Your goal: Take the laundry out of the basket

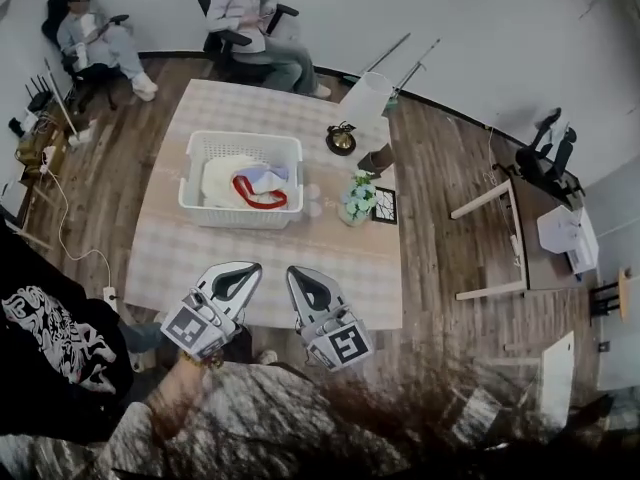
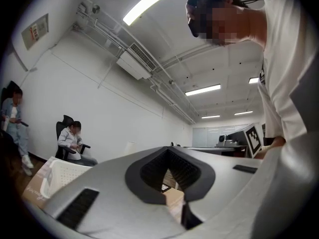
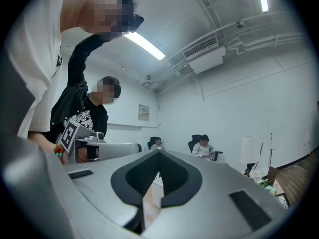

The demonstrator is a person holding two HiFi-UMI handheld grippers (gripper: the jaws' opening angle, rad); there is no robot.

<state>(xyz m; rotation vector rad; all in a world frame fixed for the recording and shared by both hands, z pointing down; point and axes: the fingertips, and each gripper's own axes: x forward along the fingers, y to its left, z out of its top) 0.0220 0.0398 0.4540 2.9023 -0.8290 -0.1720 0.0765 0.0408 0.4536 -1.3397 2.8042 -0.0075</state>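
Note:
A white slatted laundry basket (image 1: 240, 211) stands on the checked table (image 1: 200, 258), left of its middle. Inside lies the laundry (image 1: 225, 180): white cloth with a red piece (image 1: 262, 195) and a pale blue piece on top. Both grippers hover side by side over the near table edge, well short of the basket and pointing toward it. My left gripper (image 1: 250, 267) is shut with nothing in it, and so is my right gripper (image 1: 295, 272). The left gripper view shows its jaws (image 2: 169, 151) closed, with the basket (image 2: 56, 177) low at the left. The right gripper view shows closed jaws (image 3: 158, 152).
Right of the basket are a small flower pot (image 1: 358, 199), a dark picture frame (image 1: 386, 206), a dark round ornament (image 1: 341, 140) and a white lamp (image 1: 366, 97). Two people sit in chairs (image 1: 250, 28) by the far wall. A person in black (image 1: 50, 338) stands at my left.

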